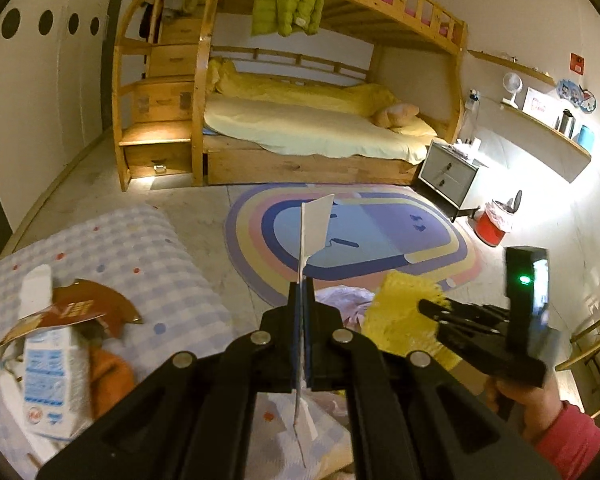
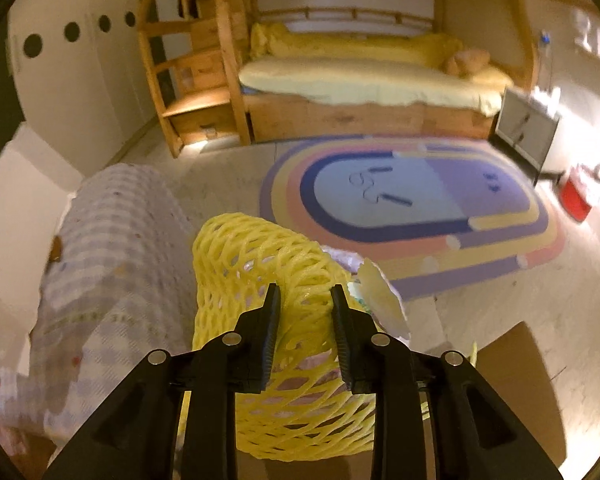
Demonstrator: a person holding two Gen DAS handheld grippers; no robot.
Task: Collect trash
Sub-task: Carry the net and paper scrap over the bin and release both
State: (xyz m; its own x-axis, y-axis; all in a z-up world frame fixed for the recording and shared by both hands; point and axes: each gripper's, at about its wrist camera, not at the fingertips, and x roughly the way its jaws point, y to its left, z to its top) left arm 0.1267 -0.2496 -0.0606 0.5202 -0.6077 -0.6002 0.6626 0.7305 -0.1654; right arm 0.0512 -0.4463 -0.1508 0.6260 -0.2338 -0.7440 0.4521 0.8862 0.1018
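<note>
My left gripper (image 1: 303, 286) is shut on a thin white card (image 1: 316, 224) that stands upright, edge-on, between its fingers. My right gripper (image 2: 305, 292) has a yellow foam net (image 2: 252, 256) between its jaws, and the mesh is squeezed where both pads touch it. In the left wrist view that right gripper (image 1: 430, 306) is at the right, with the net (image 1: 400, 300) over a pale pink plastic bag (image 1: 340, 300). More trash lies on the checked tablecloth (image 1: 140, 248) at the left: a white and blue carton (image 1: 52, 380) and torn brown cardboard (image 1: 92, 308).
A red bin (image 1: 490, 226) with a liner stands by the grey nightstand (image 1: 448, 174) at the far right. A striped oval rug (image 1: 360, 232) covers the floor before the wooden bunk bed (image 1: 300, 128). A brown cardboard sheet (image 2: 516, 380) lies on the floor. A pink sleeve (image 1: 568, 440) shows at lower right.
</note>
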